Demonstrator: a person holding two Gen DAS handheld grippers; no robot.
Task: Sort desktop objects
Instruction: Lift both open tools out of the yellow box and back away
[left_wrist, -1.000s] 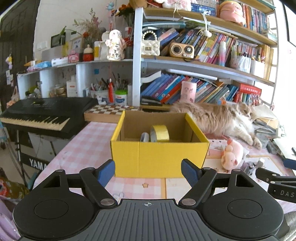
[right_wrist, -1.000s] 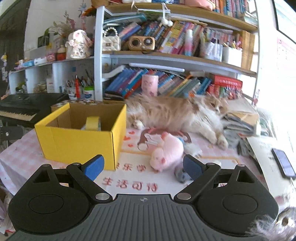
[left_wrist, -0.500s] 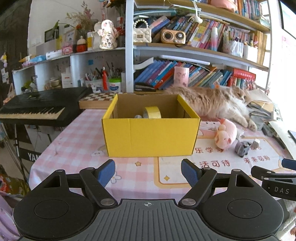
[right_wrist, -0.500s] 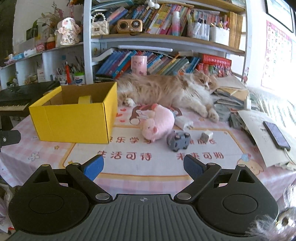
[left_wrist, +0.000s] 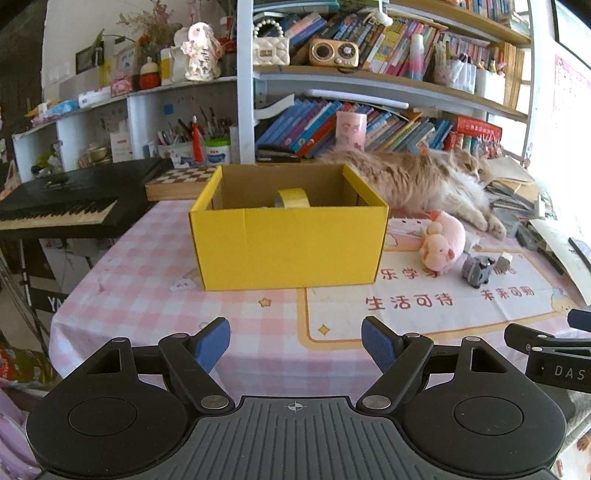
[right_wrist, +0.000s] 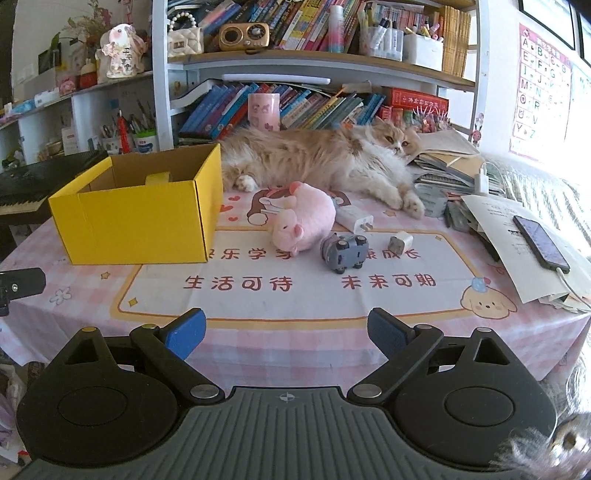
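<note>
A yellow cardboard box (left_wrist: 291, 247) (right_wrist: 136, 221) stands on the pink checked tablecloth with a roll of yellow tape (left_wrist: 293, 197) inside. To its right lie a pink plush pig (right_wrist: 301, 221) (left_wrist: 443, 242), a grey toy car (right_wrist: 343, 253) (left_wrist: 476, 269), a small white plug (right_wrist: 400, 242) and a white charger (right_wrist: 354, 218). My left gripper (left_wrist: 295, 343) hangs open over the table's near edge, in front of the box. Well short of the toys, my right gripper (right_wrist: 286, 332) is empty, its jaws still opening.
A long-haired ginger cat (right_wrist: 325, 158) lies along the back of the table before the bookshelves (right_wrist: 314, 55). Papers with a phone (right_wrist: 539, 243) cover the right side. A black keyboard (left_wrist: 62, 206) and a chessboard (left_wrist: 177, 182) sit left of the box.
Both grippers have pulled back from the box and toys and tilted downward, so more of the table mat shows. The right jaws stand slightly wider.
</note>
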